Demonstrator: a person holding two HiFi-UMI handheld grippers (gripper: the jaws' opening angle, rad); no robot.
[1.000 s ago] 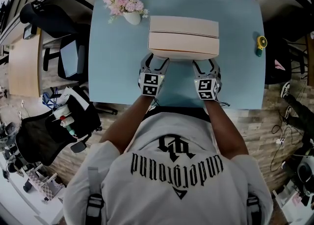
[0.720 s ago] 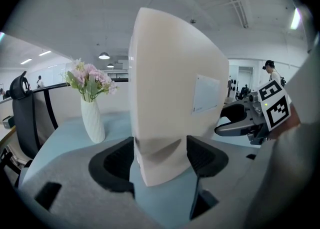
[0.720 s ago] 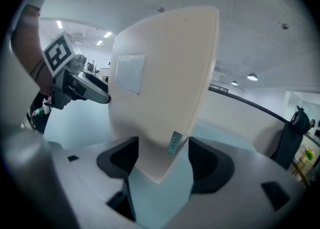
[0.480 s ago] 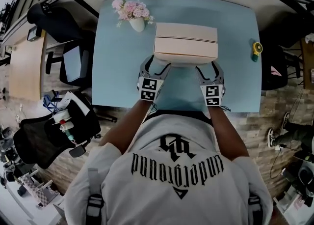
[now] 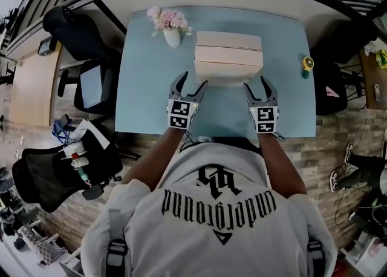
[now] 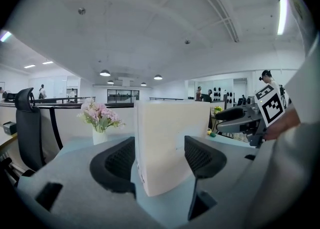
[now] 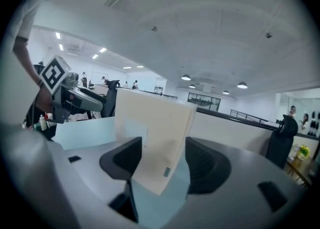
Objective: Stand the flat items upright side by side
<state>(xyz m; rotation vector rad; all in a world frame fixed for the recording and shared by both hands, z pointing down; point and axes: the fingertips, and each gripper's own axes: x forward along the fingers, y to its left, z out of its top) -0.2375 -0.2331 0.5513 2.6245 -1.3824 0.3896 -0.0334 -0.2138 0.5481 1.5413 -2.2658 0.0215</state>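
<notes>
Two flat beige boxes (image 5: 228, 57) stand upright side by side on the light blue table (image 5: 151, 88), long faces together. My left gripper (image 5: 192, 82) hangs just before their near left end, open. My right gripper (image 5: 257, 83) hangs before the near right end, also open. Both pairs of jaws have just been closing a little, with nothing pressed between them. In the left gripper view the box end (image 6: 170, 143) stands beyond the pads (image 6: 119, 160), untouched. The right gripper view shows a box corner (image 7: 155, 143) past its pads (image 7: 122, 159) and the other gripper (image 7: 75, 98) at left.
A white vase of pink flowers (image 5: 170, 25) stands at the table's far left, close to the boxes. A small yellow-green object (image 5: 307, 64) lies near the right edge. Black office chairs (image 5: 66, 31) stand left of the table. The person's torso fills the near side.
Both grippers have lifted and drawn back from the near ends of the boxes toward the person. The two boxes stay standing where they were.
</notes>
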